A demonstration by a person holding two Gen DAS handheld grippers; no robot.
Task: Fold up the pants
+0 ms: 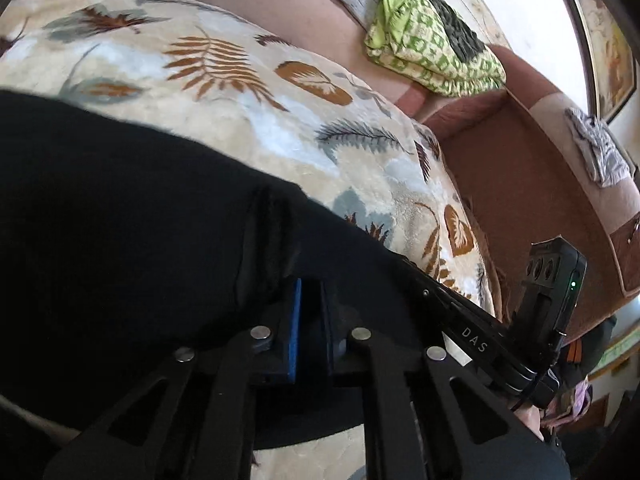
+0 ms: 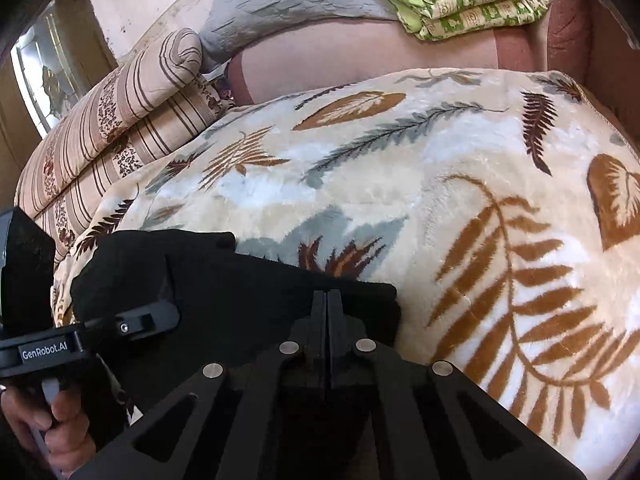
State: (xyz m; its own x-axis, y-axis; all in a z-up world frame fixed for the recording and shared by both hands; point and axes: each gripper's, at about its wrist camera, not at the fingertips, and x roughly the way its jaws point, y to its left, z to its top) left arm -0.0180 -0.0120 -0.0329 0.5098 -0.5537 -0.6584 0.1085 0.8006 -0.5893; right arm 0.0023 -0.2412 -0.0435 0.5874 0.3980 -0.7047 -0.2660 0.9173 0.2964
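Pinching the black pants (image 1: 120, 208) in both the left tool (image 1: 308, 300) and right tool (image 2: 327, 320) (jaws pressed together), either thin grip may slip off the plush blanket (image 2: 400, 200) when lifted.

Both wrist views close, angled down; share leaf-print blanket (image 1: 248, 128).

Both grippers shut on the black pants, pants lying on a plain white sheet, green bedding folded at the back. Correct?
Not the sheet. The black pants lie on a cream blanket printed with leaves, as the right wrist view shows. The rest holds.
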